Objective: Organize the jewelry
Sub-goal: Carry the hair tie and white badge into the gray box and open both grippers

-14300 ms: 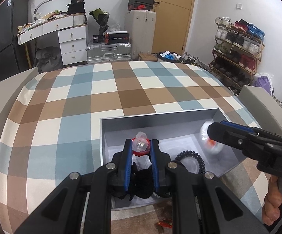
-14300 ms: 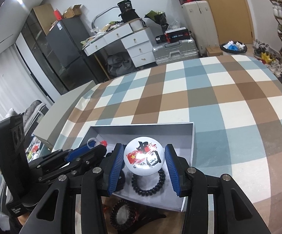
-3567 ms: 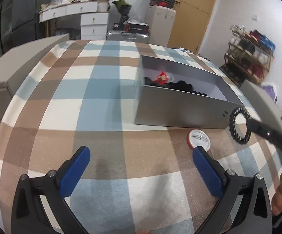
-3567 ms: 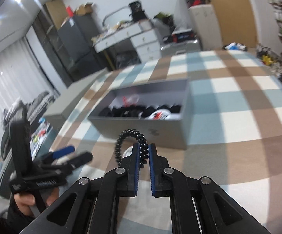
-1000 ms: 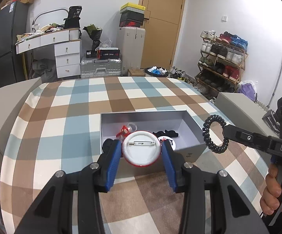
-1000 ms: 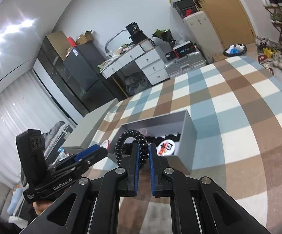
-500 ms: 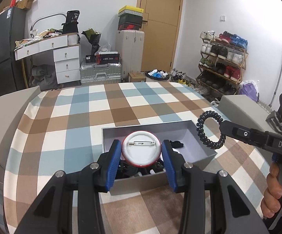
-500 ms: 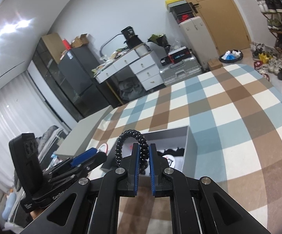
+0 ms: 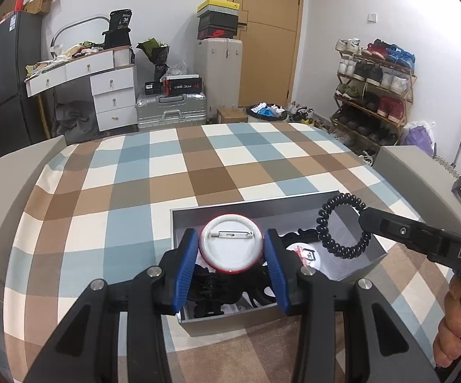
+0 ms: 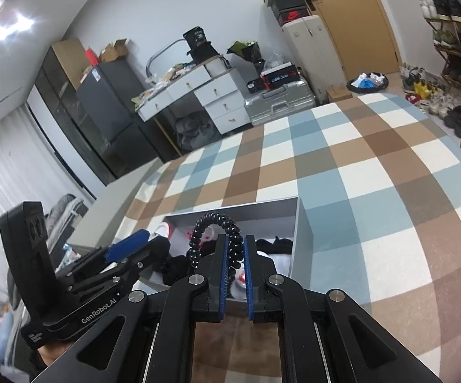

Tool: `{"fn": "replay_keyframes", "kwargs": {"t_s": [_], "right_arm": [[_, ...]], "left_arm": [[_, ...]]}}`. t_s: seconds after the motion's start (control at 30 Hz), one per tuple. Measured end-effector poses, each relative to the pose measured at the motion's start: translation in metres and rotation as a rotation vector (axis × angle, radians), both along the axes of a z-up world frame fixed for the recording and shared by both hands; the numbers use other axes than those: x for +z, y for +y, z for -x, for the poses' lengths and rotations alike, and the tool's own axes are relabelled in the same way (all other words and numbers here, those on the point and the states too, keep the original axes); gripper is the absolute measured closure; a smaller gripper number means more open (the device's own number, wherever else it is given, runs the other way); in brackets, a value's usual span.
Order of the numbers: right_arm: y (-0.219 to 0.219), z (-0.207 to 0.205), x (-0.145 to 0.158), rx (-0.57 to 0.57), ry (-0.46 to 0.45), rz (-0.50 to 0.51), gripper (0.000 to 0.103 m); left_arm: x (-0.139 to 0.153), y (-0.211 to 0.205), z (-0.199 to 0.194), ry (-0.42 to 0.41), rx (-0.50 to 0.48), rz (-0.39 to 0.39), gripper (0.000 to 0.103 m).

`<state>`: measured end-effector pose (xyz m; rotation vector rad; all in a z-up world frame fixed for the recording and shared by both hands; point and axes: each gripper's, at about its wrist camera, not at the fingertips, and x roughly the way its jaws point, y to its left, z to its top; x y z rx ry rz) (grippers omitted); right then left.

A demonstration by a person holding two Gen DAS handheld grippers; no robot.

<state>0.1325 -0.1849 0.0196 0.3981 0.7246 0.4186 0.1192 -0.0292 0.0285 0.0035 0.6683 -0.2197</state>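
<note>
Just below centre of the left view, the left gripper clamps a round pin badge between blue fingers over the grey box; the right gripper pinches a black coil bracelet, looping above its fingers.

Both views were bright and evenly lit. Ceiling lights flared into white glare at ten o'clock in the right wrist view. Fisheye distortion bowed the checked tablecloth and blackened the corners. Soft shadows lay under the gray box at six o'clock.
</note>
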Motion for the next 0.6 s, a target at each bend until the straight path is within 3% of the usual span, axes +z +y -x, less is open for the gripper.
{"fn": "replay_keyframes", "kwargs": {"t_s": [0.6], "right_arm": [[0.012,-0.01,-0.011,-0.016,0.062,0.043,0.094]], "left_arm": [[-0.008,-0.002,-0.009,0.014,0.016,-0.036,0.067]]}}
